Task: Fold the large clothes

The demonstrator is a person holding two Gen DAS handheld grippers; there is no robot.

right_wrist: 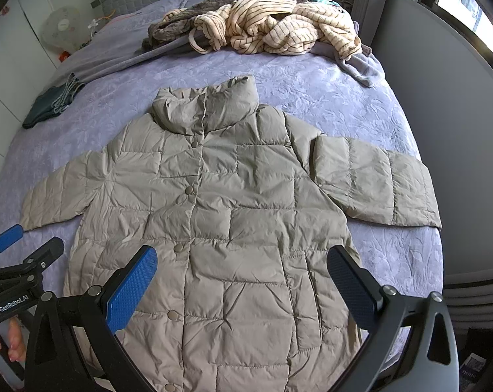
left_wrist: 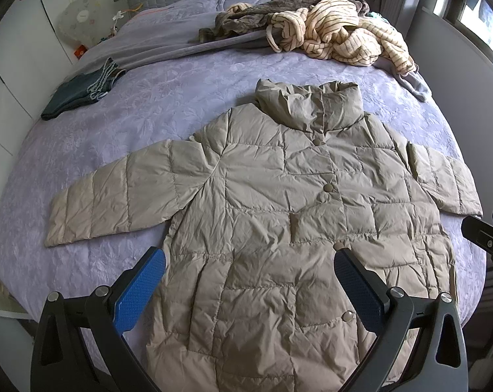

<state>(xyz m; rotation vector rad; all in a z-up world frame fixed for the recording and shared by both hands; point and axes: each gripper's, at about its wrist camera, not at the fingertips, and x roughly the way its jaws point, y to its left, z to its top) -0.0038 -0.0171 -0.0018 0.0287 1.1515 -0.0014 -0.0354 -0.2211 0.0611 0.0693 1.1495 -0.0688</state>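
Flat on the bed (left_wrist: 148, 104), jacket (left_wrist: 279, 212) buttoned; both grippers' fingers spread.

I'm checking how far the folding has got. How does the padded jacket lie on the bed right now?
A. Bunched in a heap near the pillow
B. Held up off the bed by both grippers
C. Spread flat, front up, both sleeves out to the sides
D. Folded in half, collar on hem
C: the padded jacket lies flat on the bed, snaps up, sleeves out, with the left gripper and right gripper open and empty.
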